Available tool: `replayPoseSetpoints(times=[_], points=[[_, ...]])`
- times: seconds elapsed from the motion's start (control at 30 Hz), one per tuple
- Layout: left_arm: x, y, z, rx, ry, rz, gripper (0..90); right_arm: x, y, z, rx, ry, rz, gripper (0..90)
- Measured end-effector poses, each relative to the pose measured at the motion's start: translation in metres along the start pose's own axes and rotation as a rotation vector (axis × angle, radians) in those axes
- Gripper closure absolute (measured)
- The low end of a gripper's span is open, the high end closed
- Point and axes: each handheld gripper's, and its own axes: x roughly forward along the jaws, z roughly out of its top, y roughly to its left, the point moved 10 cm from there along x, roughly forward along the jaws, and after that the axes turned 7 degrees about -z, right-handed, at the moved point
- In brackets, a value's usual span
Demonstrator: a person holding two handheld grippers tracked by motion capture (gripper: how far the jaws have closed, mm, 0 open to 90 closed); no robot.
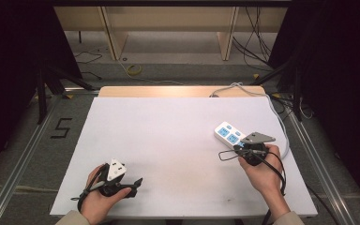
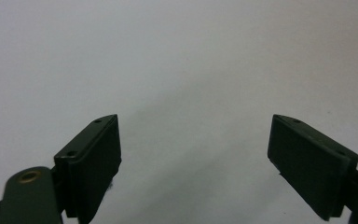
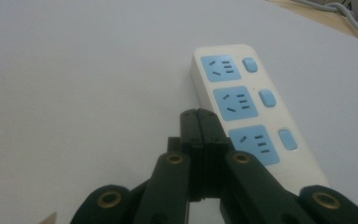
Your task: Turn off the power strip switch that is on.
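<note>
Hovering at the near end of the white plastic power strip with three pale-blue sockets (image 3: 244, 102), your right gripper (image 3: 199, 116) has its black jaws pressed flat together with nothing between them — likely readied to poke one of the blue rocker switches beside the sockets. The strip lies near the right edge of the white table sheet (image 1: 168, 140), its grey cable (image 1: 236, 87) trailing off the far side. Your left gripper (image 2: 193, 144) rests near the front-left corner, jaws spread wide and empty — apparently parked. Where the cable ends you can't make out.
</note>
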Motion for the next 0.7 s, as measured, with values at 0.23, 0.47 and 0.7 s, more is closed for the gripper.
replayPoseSetpoints(times=[0.23, 0.47, 0.7], points=[[0.0, 0.0, 0.0, 0.0, -0.003, 0.003, 16.9, 0.0, -0.005, -0.001, 0.001, 0.01, -0.014, 90.0], [0.0, 0.001, 0.001, 0.0, -0.004, 0.007, 16.9, 0.001, -0.01, -0.001, 0.012, 0.02, -0.024, 90.0], [0.001, 0.001, 0.001, 0.0, -0.002, 0.006, 17.0, 0.004, -0.014, -0.001, 0.007, 0.033, -0.033, 90.0]])
